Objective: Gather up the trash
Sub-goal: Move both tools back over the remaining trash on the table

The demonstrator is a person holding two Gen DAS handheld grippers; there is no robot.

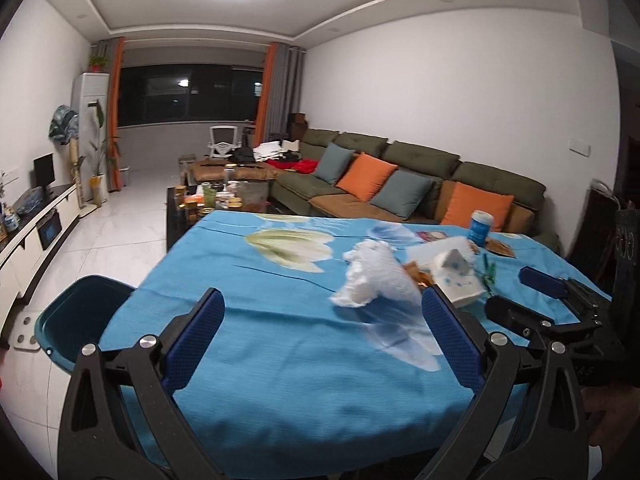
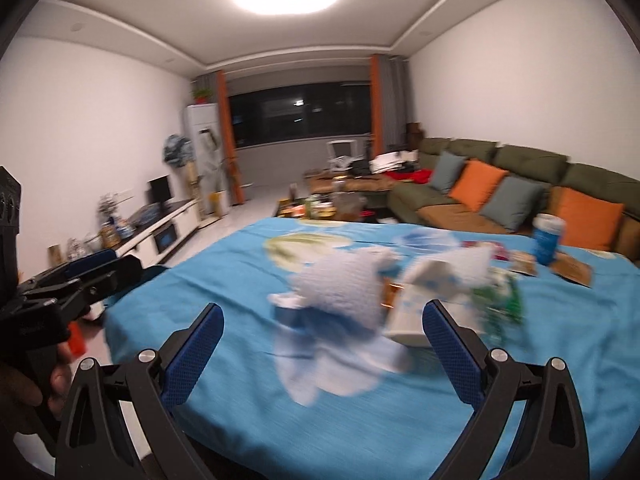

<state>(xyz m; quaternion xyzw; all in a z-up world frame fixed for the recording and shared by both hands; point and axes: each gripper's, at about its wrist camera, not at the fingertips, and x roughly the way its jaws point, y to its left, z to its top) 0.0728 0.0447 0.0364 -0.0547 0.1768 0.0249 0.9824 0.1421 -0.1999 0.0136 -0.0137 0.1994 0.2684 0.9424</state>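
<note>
A crumpled white paper towel lies on the blue flowered tablecloth; it also shows, blurred, in the right wrist view. Beside it lie a white tissue pack, green wrapper scraps and a blue cup. My left gripper is open and empty, just short of the towel. My right gripper is open and empty, also short of the towel; it shows at the right of the left wrist view. A teal bin stands left of the table.
The tissue pack, green scraps and blue cup show in the right wrist view. Flat snack packets lie at the far right. A sofa with cushions and a cluttered coffee table stand behind.
</note>
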